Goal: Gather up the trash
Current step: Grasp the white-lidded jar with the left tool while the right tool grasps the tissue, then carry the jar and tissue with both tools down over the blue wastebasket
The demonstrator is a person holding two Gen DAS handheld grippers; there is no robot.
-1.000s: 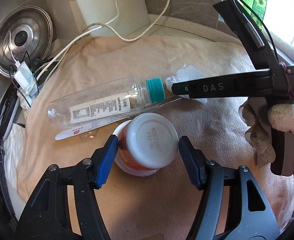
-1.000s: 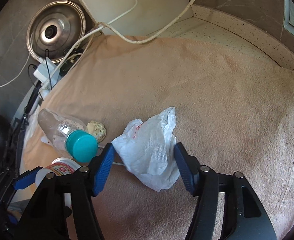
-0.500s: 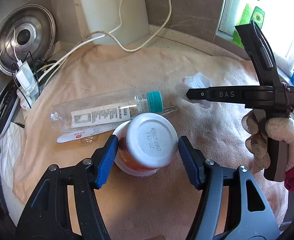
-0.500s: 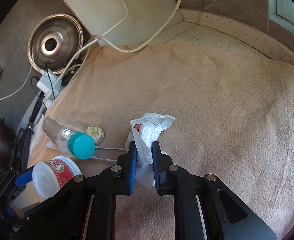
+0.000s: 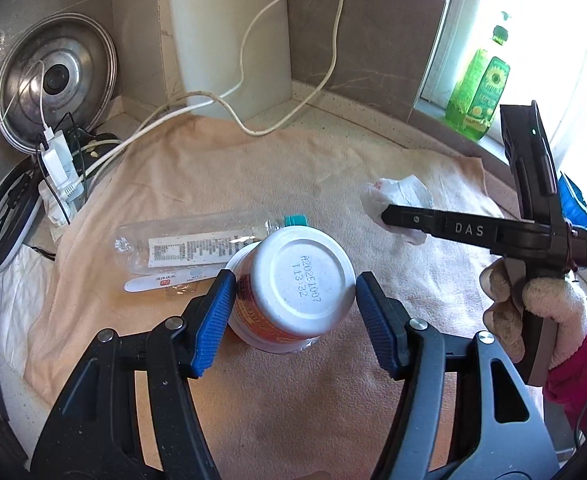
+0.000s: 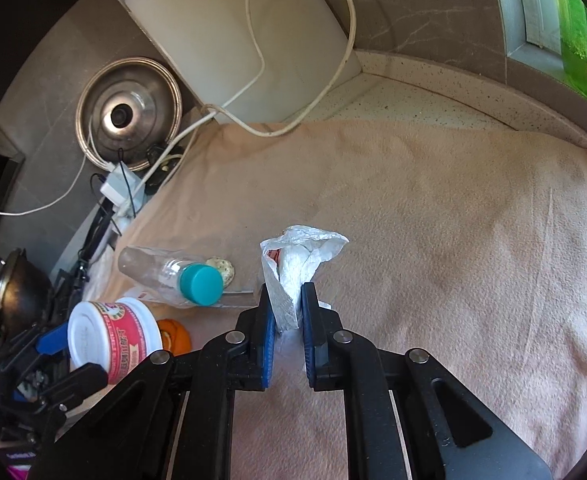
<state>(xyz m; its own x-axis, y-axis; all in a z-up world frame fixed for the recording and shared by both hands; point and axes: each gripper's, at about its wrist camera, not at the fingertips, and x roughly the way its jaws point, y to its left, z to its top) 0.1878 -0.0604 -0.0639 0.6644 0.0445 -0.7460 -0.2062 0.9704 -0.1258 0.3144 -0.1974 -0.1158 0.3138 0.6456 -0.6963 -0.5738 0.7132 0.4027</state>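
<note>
My left gripper (image 5: 295, 294) is shut on a white plastic cup with a red label (image 5: 293, 292), held upside down above the peach cloth (image 5: 253, 168). The cup also shows in the right wrist view (image 6: 113, 336). My right gripper (image 6: 287, 312) is shut on a crumpled white plastic bag (image 6: 297, 264) and holds it off the cloth; the bag also shows in the left wrist view (image 5: 401, 204). A clear empty bottle with a teal cap (image 5: 197, 246) lies on the cloth, beside a small white wrapper strip (image 5: 165, 282). An orange peel (image 6: 175, 334) and a round biscuit (image 6: 223, 268) lie near the bottle.
A steel pot lid (image 5: 53, 80) leans at the back left beside a white charger and cables (image 5: 55, 160). A white cutting board (image 5: 229, 32) stands against the wall. A green dish soap bottle (image 5: 479, 88) stands on the window sill.
My right gripper closed on the white bag and lifted it. My left gripper rose with the cup between its pads. Both cameras now sit higher above the cloth.
</note>
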